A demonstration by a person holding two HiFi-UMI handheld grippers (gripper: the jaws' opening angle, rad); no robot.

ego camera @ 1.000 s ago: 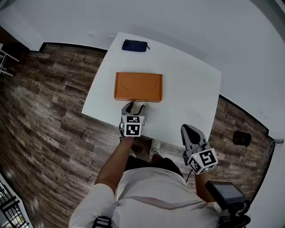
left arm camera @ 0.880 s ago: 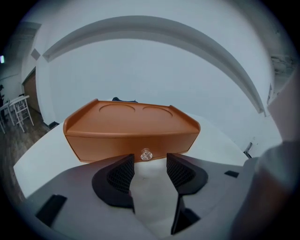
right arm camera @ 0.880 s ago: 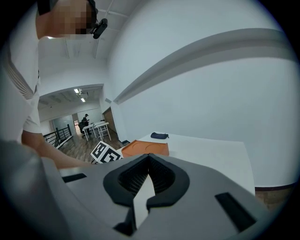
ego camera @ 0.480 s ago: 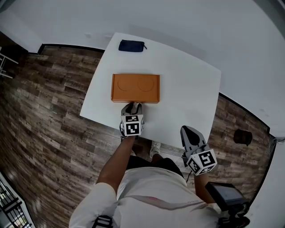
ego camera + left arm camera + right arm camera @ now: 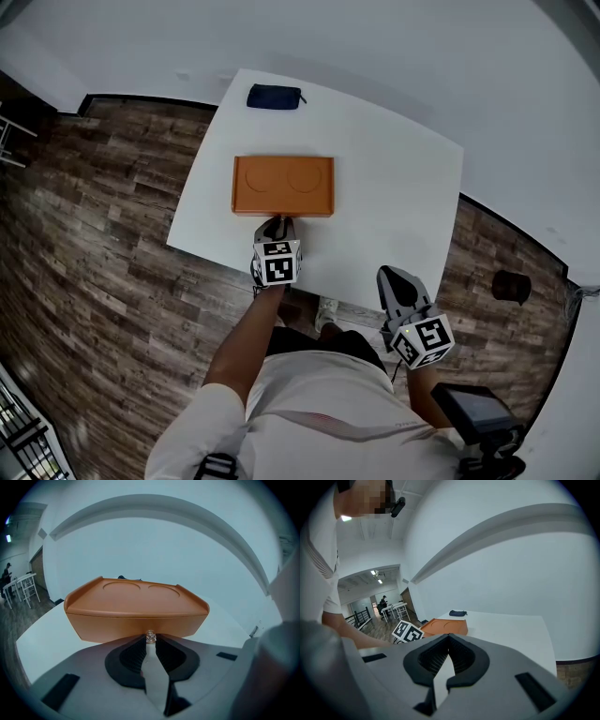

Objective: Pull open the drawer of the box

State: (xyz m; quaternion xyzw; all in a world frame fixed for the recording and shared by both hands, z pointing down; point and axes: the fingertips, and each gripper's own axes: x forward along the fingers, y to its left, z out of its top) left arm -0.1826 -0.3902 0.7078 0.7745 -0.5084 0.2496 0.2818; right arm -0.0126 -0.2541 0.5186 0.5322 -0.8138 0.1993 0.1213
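An orange box [image 5: 283, 185] with two round recesses in its lid lies on the white table [image 5: 394, 187]. In the left gripper view its front [image 5: 136, 609] fills the middle, with a small clear drawer knob [image 5: 150, 636] at the bottom edge. My left gripper [image 5: 277, 225] is at the box's near side. Its jaws [image 5: 150, 641] are closing, with the knob pinched between their tips. The drawer looks closed. My right gripper [image 5: 394, 279] hangs off the table's near edge, shut and empty [image 5: 449, 637], and the box [image 5: 445, 626] lies beyond it to the left.
A dark blue pouch [image 5: 276, 96] lies at the table's far edge, behind the box. Wood floor surrounds the table. A dark round object [image 5: 509, 289] sits on the floor at the right. A black device [image 5: 478, 408] is by my right side.
The left gripper's jaws have narrowed around the knob at the box front. The right gripper has stayed where it was.
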